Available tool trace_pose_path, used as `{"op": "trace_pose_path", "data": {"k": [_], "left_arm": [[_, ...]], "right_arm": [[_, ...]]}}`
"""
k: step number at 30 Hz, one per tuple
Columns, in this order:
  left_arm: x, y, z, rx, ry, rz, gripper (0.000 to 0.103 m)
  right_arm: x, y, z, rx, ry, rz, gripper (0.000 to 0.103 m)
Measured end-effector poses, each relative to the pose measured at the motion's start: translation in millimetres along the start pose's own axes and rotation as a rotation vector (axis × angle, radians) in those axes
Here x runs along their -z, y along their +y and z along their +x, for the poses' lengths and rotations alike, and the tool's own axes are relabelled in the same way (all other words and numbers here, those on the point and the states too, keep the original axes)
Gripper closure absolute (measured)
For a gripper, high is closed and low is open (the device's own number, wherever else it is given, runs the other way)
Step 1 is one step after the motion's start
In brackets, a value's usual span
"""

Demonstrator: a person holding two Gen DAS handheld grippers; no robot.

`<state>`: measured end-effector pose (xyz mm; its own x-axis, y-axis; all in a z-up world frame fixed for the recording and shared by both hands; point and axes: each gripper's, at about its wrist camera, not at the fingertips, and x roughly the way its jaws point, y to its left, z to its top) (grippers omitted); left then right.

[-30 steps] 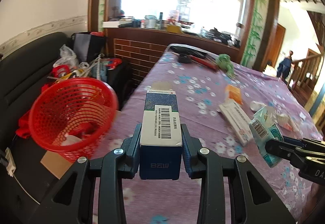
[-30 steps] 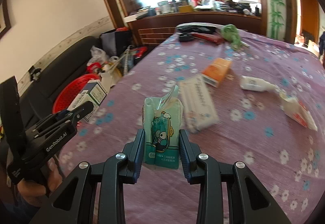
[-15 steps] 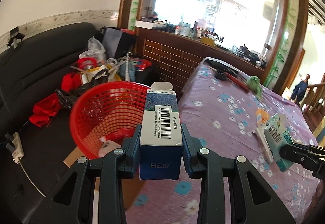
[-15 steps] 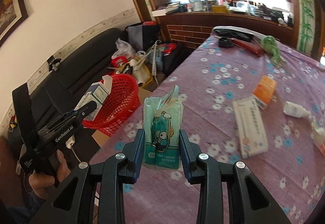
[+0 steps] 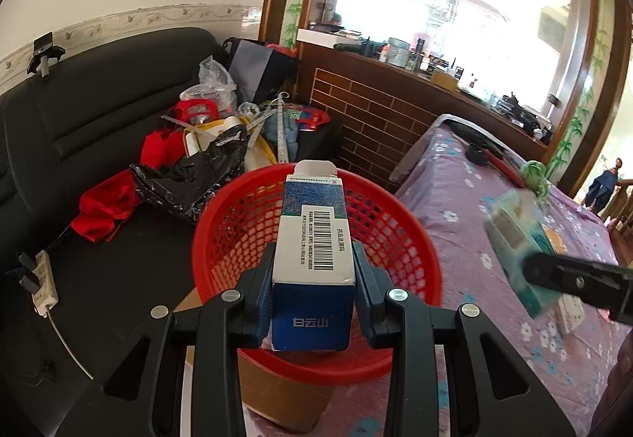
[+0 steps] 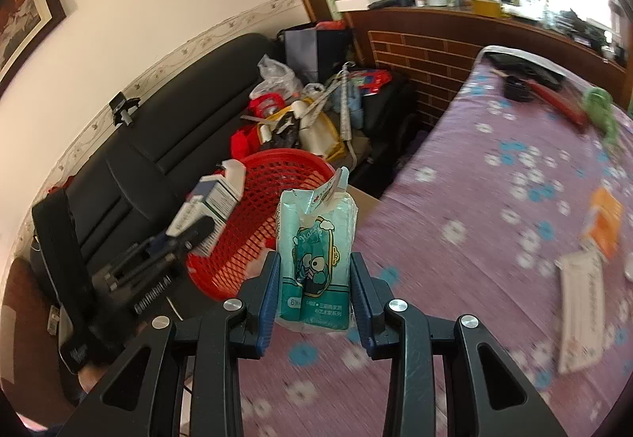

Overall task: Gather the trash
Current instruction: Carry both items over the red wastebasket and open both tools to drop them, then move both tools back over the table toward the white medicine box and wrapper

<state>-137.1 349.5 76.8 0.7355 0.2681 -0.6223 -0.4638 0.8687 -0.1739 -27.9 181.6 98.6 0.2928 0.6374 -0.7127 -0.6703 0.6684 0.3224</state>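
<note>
My left gripper (image 5: pixel 313 280) is shut on a blue and white carton (image 5: pixel 312 263) with a barcode and holds it over the red mesh basket (image 5: pixel 399 239) beside the table. My right gripper (image 6: pixel 314 288) is shut on a teal tissue pack (image 6: pixel 314 239) above the table's left edge, just right of the basket (image 6: pixel 277 207). The left gripper (image 6: pixel 186 239) with its carton (image 6: pixel 213 203) shows at the left of the right wrist view. The tissue pack (image 5: pixel 522 251) shows blurred at the right of the left wrist view.
The purple flowered table (image 6: pixel 494 239) holds an orange box (image 6: pixel 603 223), a white flat box (image 6: pixel 579 310), a red-handled tool (image 6: pixel 554 96) and a green bundle (image 6: pixel 601 108). A black sofa (image 5: pixel 99 128) with bags and clutter (image 5: pixel 213 144) stands behind the basket. A power strip (image 5: pixel 39 282) lies at left.
Both grippers moved left toward the basket. The carton now hangs over the basket's inside, and the tissue pack has come to the table's edge next to it.
</note>
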Motion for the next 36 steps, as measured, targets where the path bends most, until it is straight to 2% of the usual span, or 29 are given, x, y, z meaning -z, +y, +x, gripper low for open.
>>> {"op": "trace_pose_path", "data": {"k": [3, 4, 5, 6, 11, 17, 28, 30, 32, 36], "left_arm": [[-6, 7, 9, -0.015, 0.002, 0.003, 0.069], [-7, 7, 11, -0.025, 0.008, 0.007, 0.057], [-9, 9, 13, -0.032, 0.009, 0.003, 0.039], [-9, 10, 13, -0.035, 0.005, -0.001, 0.036], [-5, 6, 5, -0.037, -0.019, 0.007, 0.036], [7, -25, -3, 0.046, 0.002, 0.041, 0.036], [43, -144, -5, 0.222, 0.116, 0.19, 0.031], [49, -163, -5, 0.249, 0.142, 0.204, 0.028], [54, -187, -4, 0.287, 0.179, 0.216, 0.02], [62, -226, 2, 0.334, 0.248, 0.221, 0.017]], "right_arm": [[-18, 12, 23, -0.022, 0.009, 0.001, 0.061], [-22, 14, 28, -0.024, 0.005, 0.001, 0.054], [-26, 16, 33, -0.021, -0.004, -0.002, 0.05], [-30, 16, 36, -0.017, -0.013, -0.004, 0.048], [-23, -2, 17, -0.018, -0.047, 0.022, 0.048], [16, -42, -28, 0.049, -0.094, 0.062, 0.048], [95, -138, -119, 0.173, -0.171, 0.23, 0.048], [108, -157, -139, 0.204, -0.198, 0.267, 0.048], [120, -174, -157, 0.232, -0.228, 0.302, 0.045], [143, -198, -186, 0.244, -0.277, 0.365, 0.042]]}}
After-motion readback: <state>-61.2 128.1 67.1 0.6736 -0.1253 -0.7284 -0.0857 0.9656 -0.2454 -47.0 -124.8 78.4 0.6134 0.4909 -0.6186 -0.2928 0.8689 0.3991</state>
